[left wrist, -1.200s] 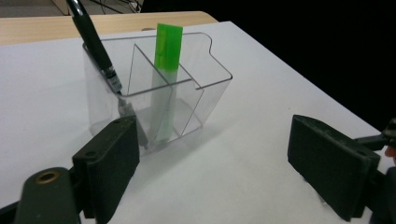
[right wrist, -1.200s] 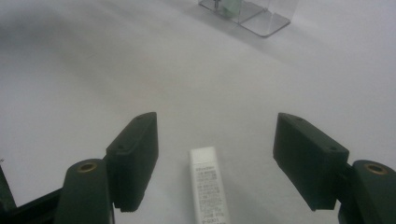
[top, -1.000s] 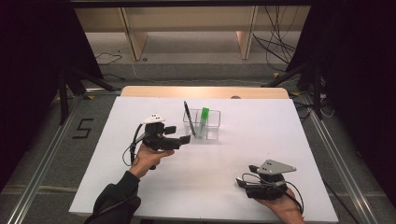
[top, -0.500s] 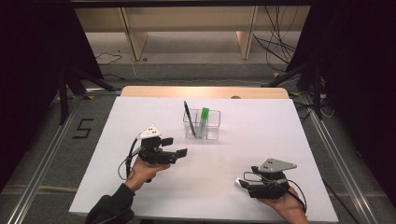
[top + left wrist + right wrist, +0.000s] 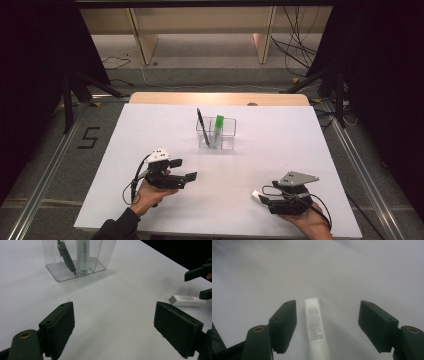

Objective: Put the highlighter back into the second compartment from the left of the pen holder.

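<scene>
- The right gripper view showed what the high view could barely resolve: a white eraser (image 5: 316,327) lay flat on the table (image 5: 362,270) between the right gripper (image 5: 327,326)'s two black jaws, which stood wide apart. The eraser lay nearer the jaw at the left of that view, just beside it, and whether it touched that jaw could not be told. Small print ran along its wrapper, too blurred to read.
- In the high view the same eraser (image 5: 257,195) appeared as a small white block at the tip of the right gripper (image 5: 264,198), near the front edge of the table (image 5: 300,135), with the person's right hand (image 5: 310,225) under the gripper.
- The left gripper view gave the eraser (image 5: 187,300) from the side, lying on the white surface at the far right with the other gripper's jaw tips just beside it.
- The left gripper (image 5: 113,331) had its jaws spread wide with nothing between them but bare table.
- The left gripper view also showed a clear plastic holder (image 5: 100,255) with a dark pen (image 5: 66,258) leaning in it and a pale green marker (image 5: 83,257) upright beside it.
- From above, the holder (image 5: 227,134) stood near the table's middle, well apart from both grippers; the left gripper (image 5: 185,172) sat in the left hand (image 5: 150,195) at the front left.
- Nothing lay between either gripper and the holder.
</scene>
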Tool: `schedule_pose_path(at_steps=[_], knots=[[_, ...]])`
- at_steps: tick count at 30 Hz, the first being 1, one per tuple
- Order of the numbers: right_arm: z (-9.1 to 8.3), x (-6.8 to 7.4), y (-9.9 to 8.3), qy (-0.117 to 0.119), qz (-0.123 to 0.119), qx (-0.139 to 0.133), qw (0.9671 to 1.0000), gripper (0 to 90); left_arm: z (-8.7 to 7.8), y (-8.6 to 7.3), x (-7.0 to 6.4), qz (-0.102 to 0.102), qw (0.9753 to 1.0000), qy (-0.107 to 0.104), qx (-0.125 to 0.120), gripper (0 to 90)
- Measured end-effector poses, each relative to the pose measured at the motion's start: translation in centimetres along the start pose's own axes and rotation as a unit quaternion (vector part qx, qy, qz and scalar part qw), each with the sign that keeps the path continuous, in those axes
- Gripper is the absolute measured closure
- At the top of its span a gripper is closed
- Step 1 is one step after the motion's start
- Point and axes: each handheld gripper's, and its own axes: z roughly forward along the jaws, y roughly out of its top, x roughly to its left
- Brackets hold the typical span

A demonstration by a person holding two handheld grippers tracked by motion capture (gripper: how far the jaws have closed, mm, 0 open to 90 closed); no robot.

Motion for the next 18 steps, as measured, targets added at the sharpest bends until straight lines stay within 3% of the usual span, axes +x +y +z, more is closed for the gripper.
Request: schedule_pose_path(at_steps=[10,18], knots=[[-0.3,-0.1,-0.9,0.001,0.009,0.010,0.9999,31.4,-0.3,-0.6,0.0,0.000,1.0000,0.002,0.002,16.8],[-0.4,-0.2,-1.3,0.003,0.000,0.030,0.9995,30.1,-0.3,-1.1,-1.1,0.031,0.9994,0.003,0.015,16.4]])
